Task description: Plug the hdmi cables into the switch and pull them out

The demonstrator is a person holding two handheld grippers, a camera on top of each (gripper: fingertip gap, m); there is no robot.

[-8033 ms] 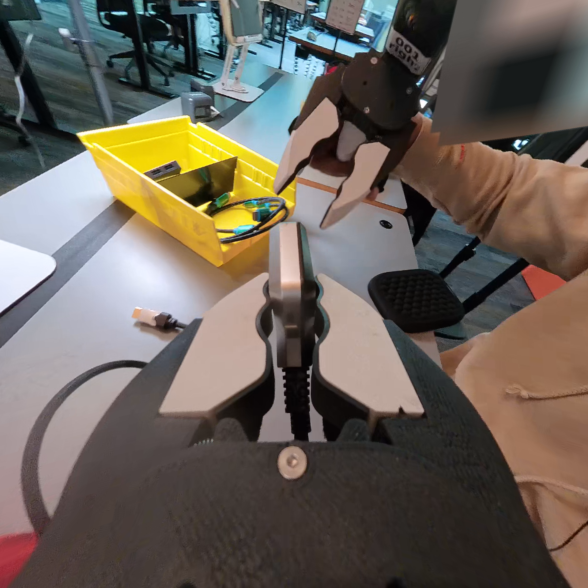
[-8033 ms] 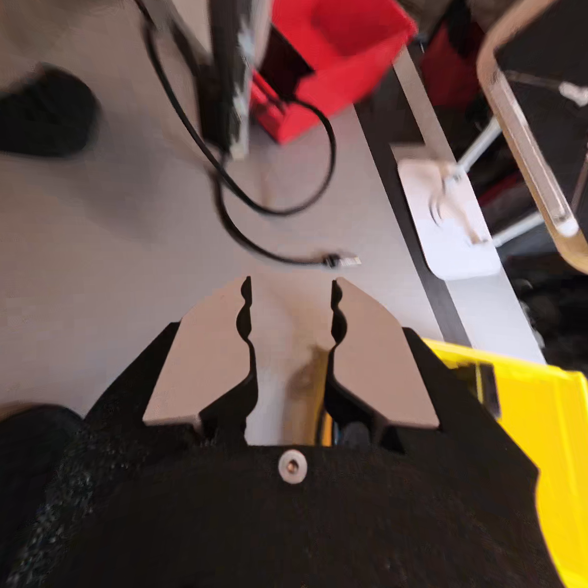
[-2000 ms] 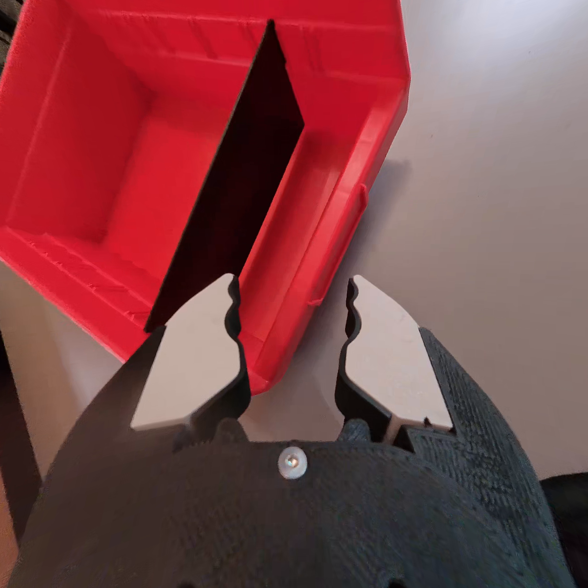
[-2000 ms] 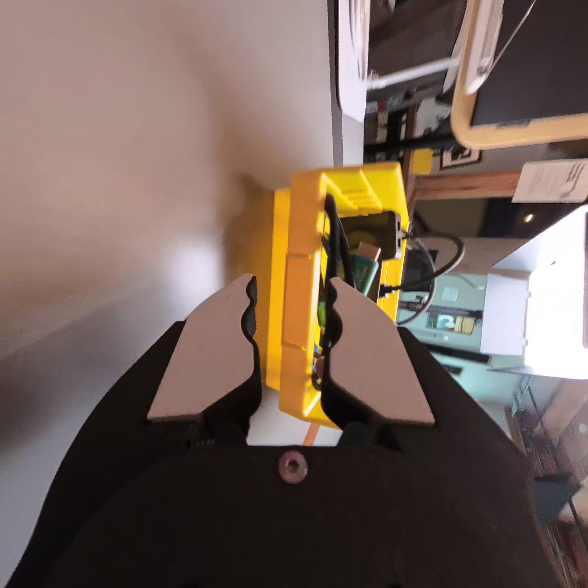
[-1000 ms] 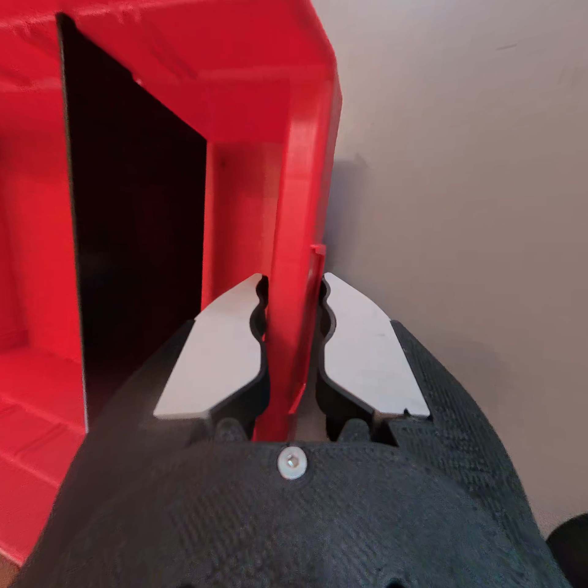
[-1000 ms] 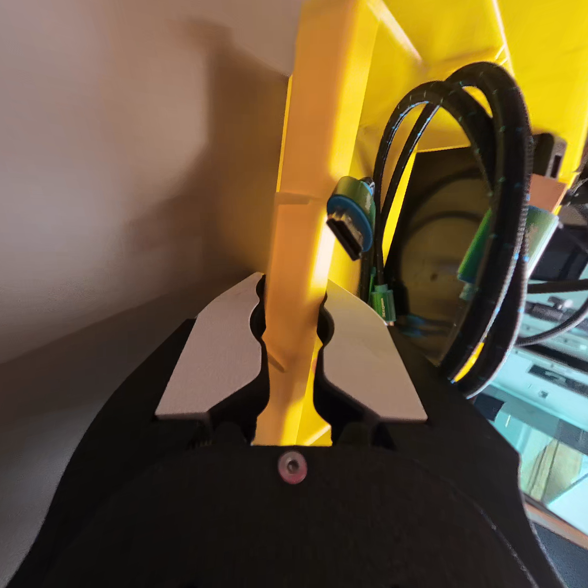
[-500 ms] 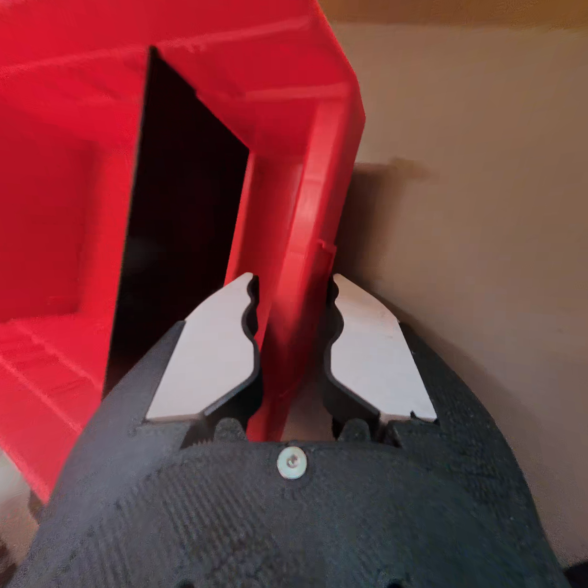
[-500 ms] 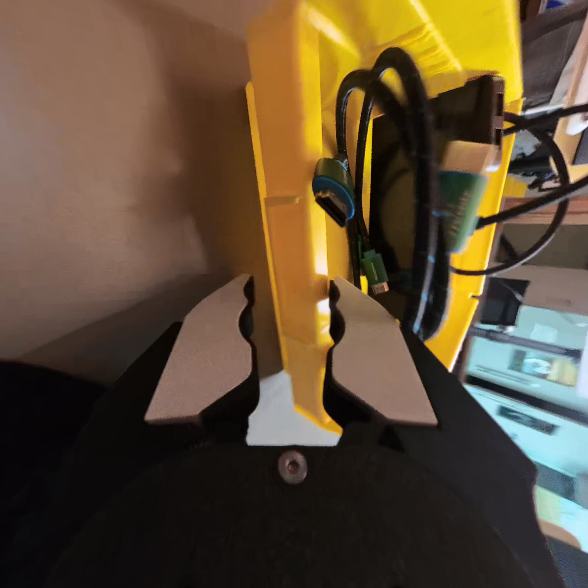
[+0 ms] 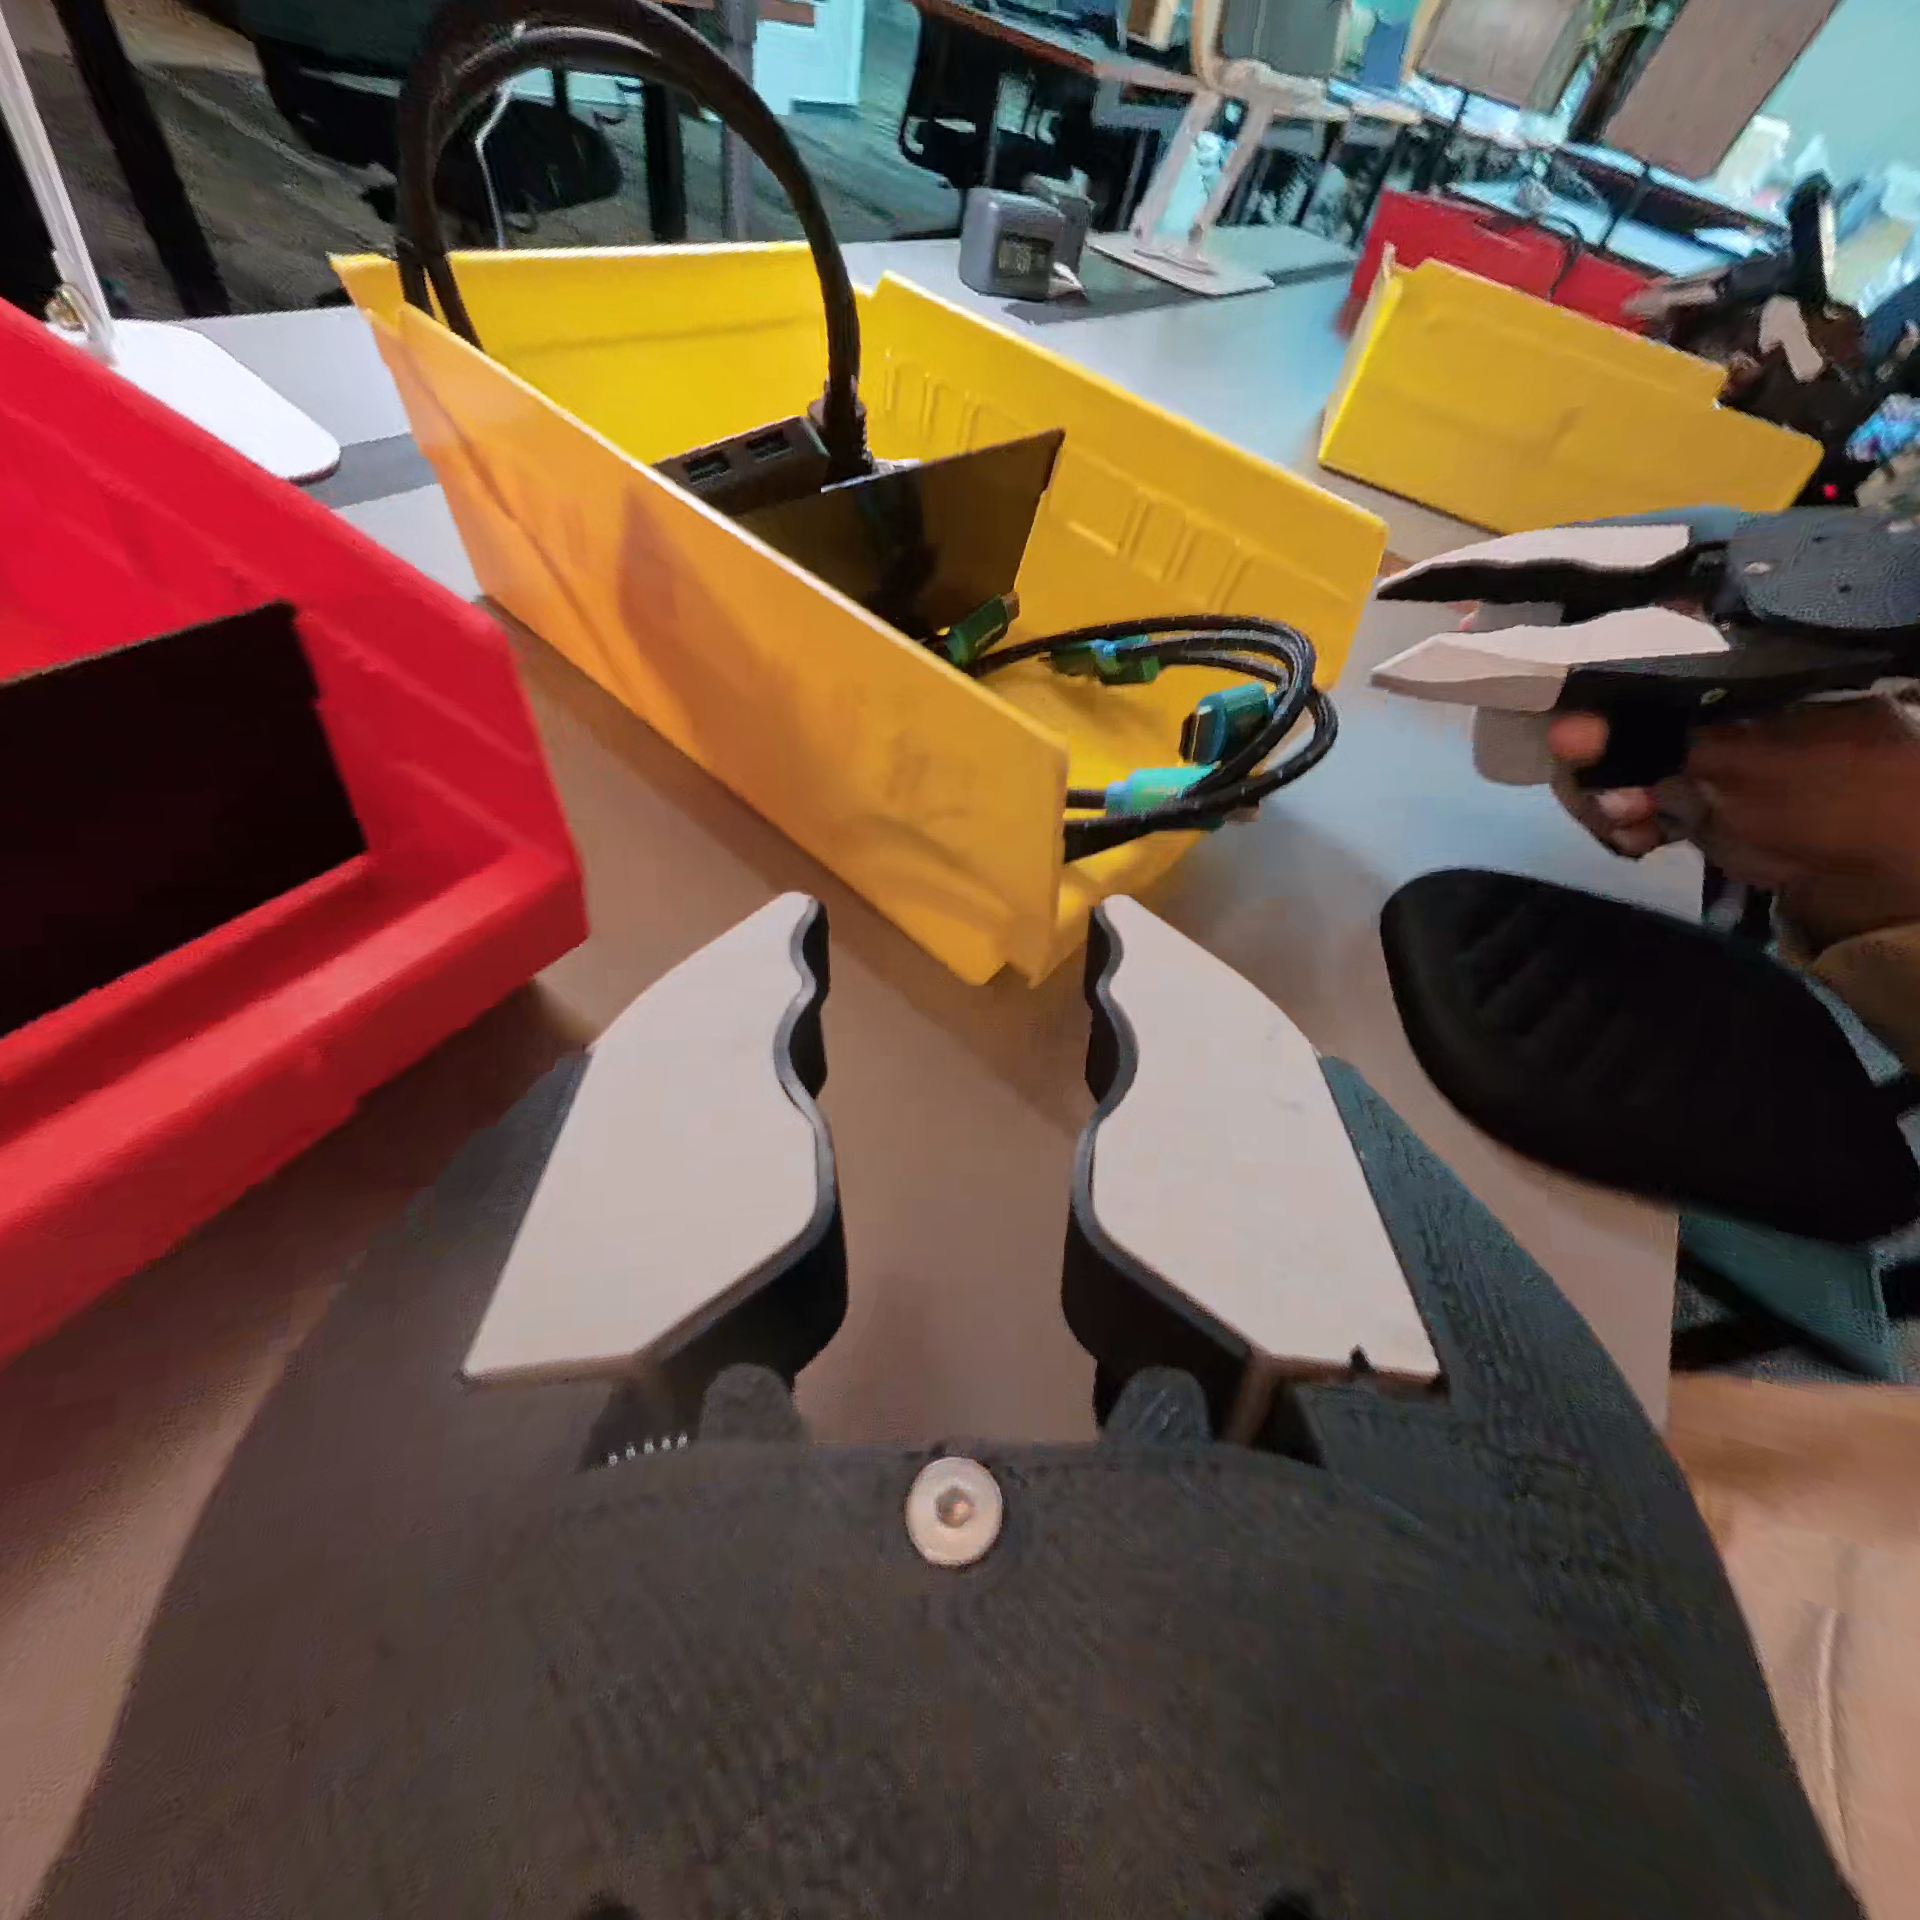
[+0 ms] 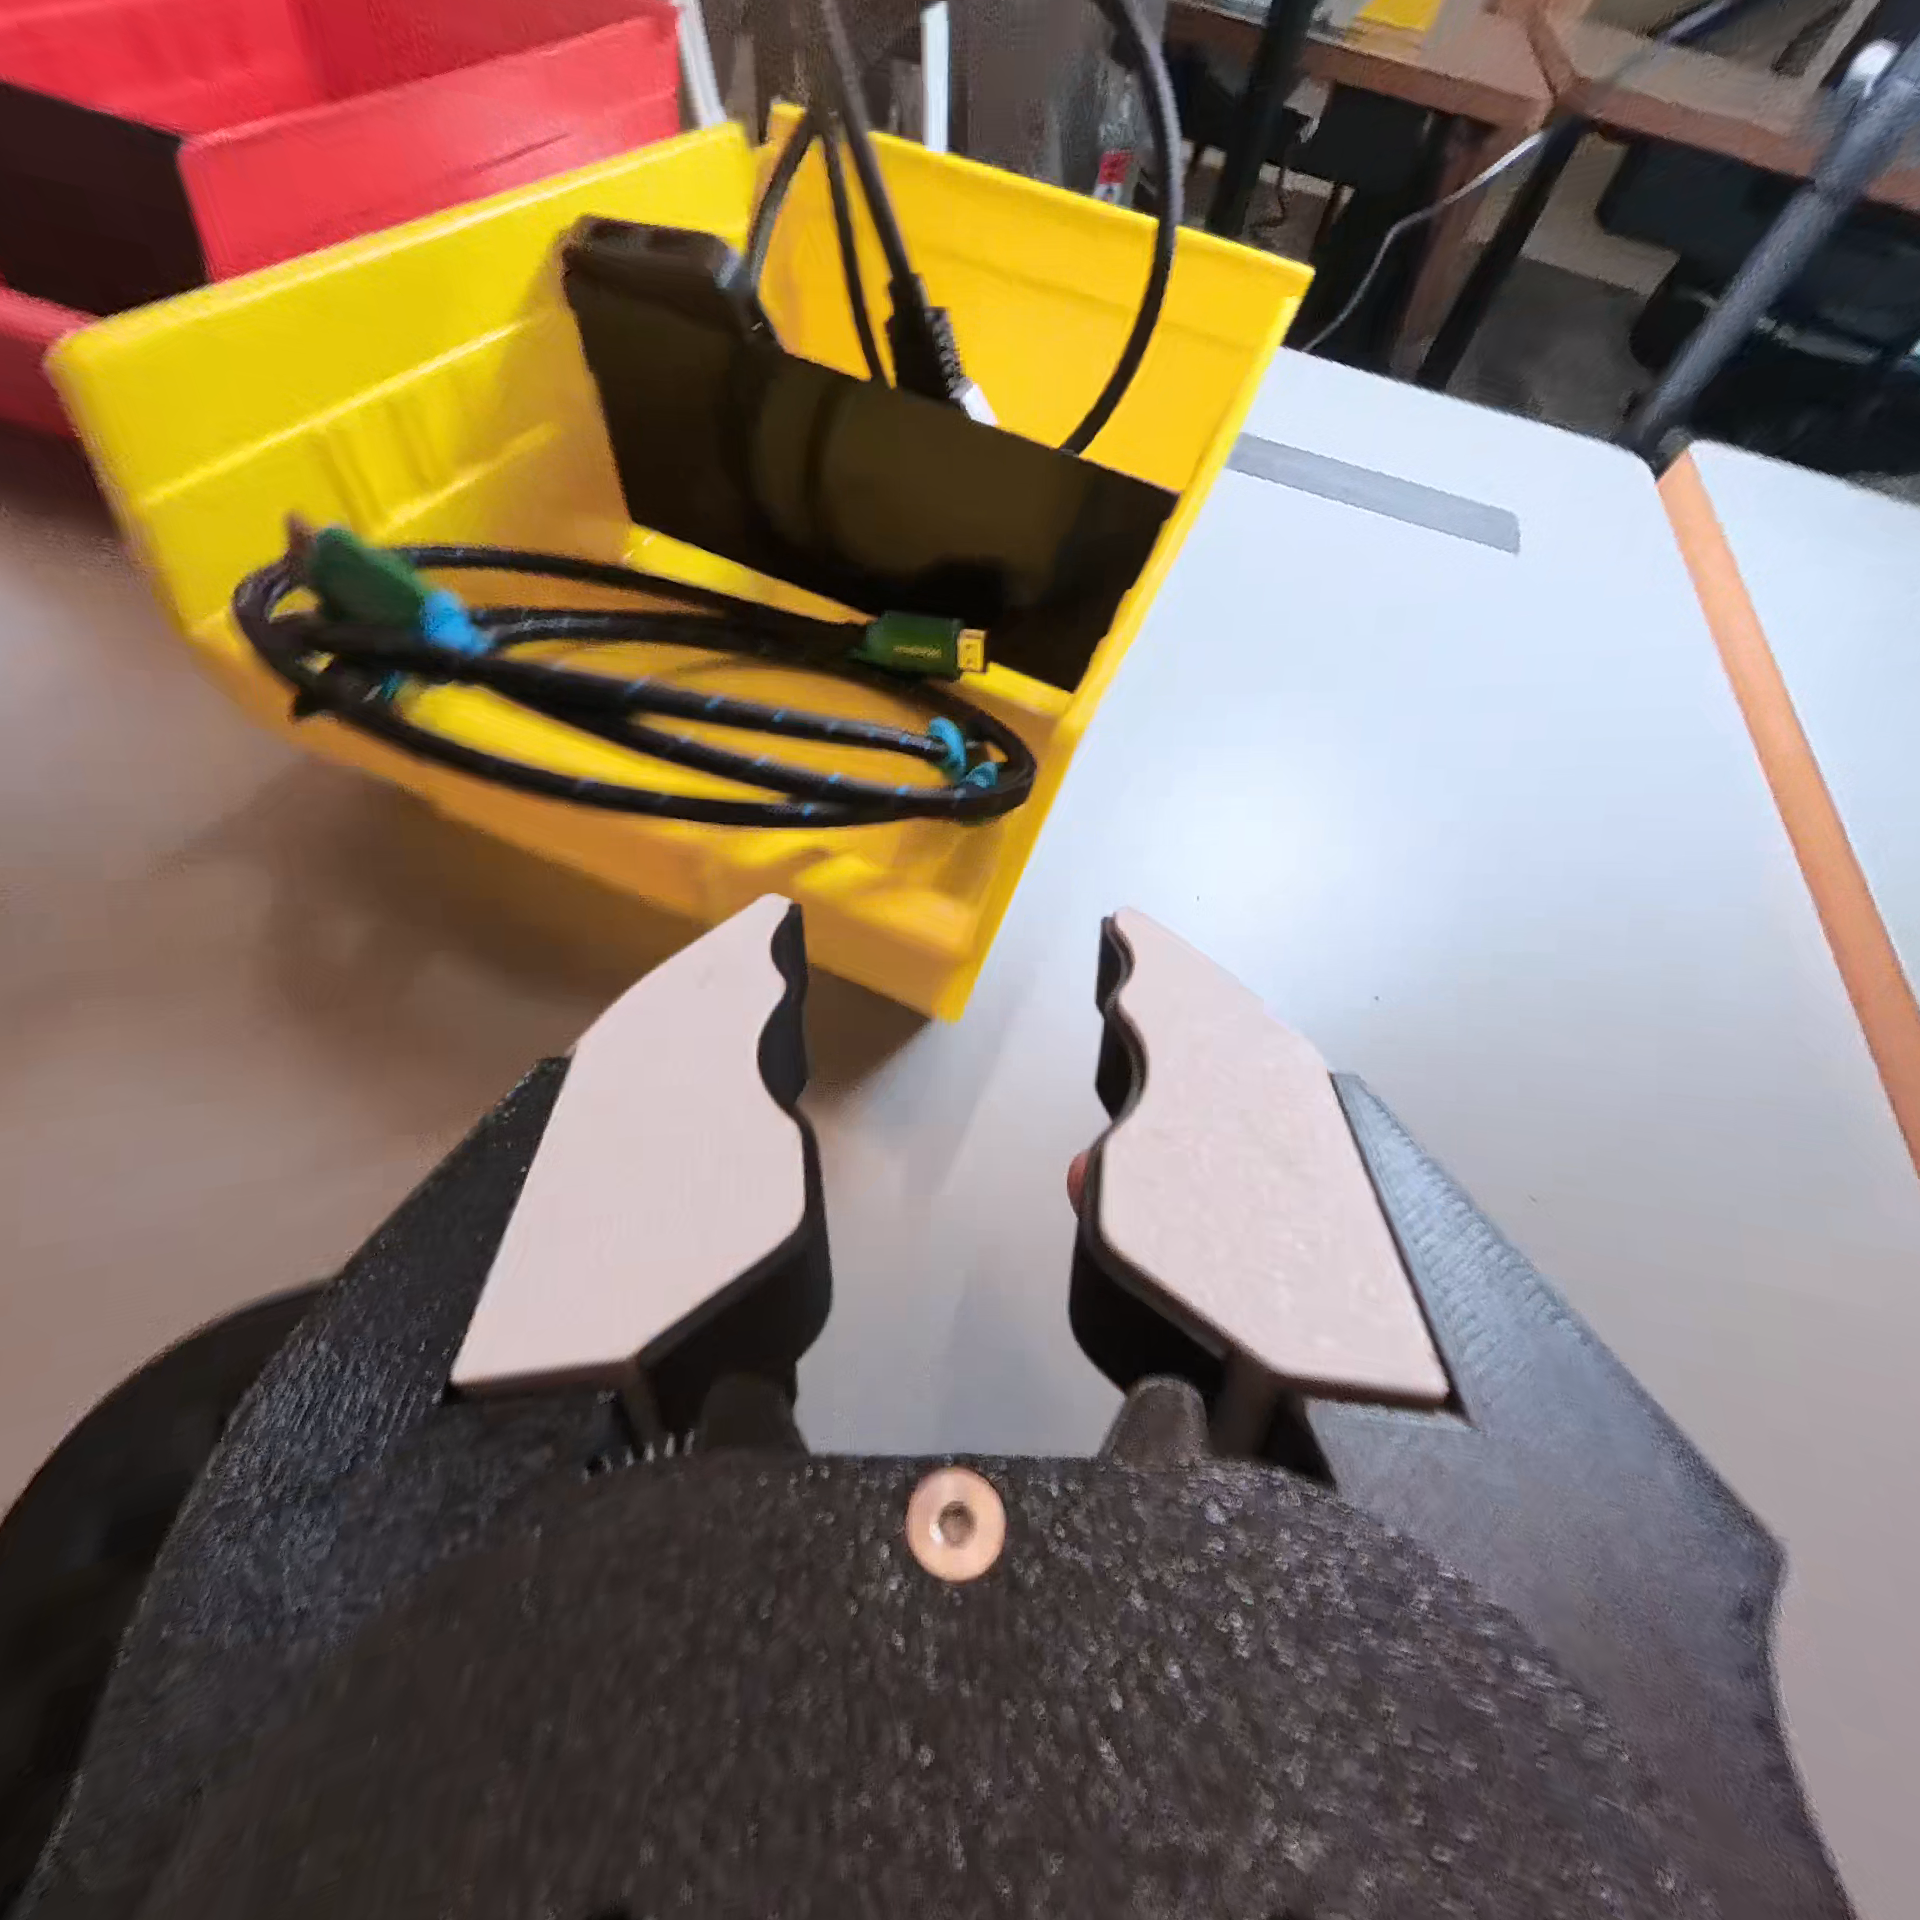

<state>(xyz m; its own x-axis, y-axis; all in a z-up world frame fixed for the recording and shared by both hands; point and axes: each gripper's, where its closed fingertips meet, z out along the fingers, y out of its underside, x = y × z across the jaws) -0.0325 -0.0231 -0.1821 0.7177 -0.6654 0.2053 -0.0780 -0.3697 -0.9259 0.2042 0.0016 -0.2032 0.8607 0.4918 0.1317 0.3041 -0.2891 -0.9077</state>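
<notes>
A yellow bin point(image 9: 790, 665) point(image 10: 343, 416) stands on the grey table. Its front part holds coiled black hdmi cables point(image 9: 1216, 717) point(image 10: 644, 717) with green plugs. Behind a black divider point(image 9: 914, 530) point(image 10: 883, 520) the dark switch point(image 9: 748, 462) point(image 10: 655, 291) sits with a thick black cable point(image 9: 831, 260) plugged into it. My left gripper point(image 9: 956, 935) is open and empty, just short of the bin's near corner. My right gripper point(image 10: 951, 935) is open and empty at the bin's front corner. It also shows in the left wrist view point(image 9: 1455, 623), to the right of the bin.
A red bin point(image 9: 208, 831) point(image 10: 343, 125) with a black divider stands left of the yellow one. A second yellow bin point(image 9: 1538, 416) is at the back right. A black chair armrest point(image 9: 1621, 1049) is off the table's right edge. A white lamp base point(image 9: 208, 384) lies behind. Measured from the fingertips, the dark switch point(image 9: 748, 462) is 15 cm or so from the left gripper and 20 cm from the right. Seen from the right wrist view point(image 10: 629, 240) as well.
Both grippers have let go of the bin walls they held a second ago, opened, and drawn back. Both bins now stand on the table.
</notes>
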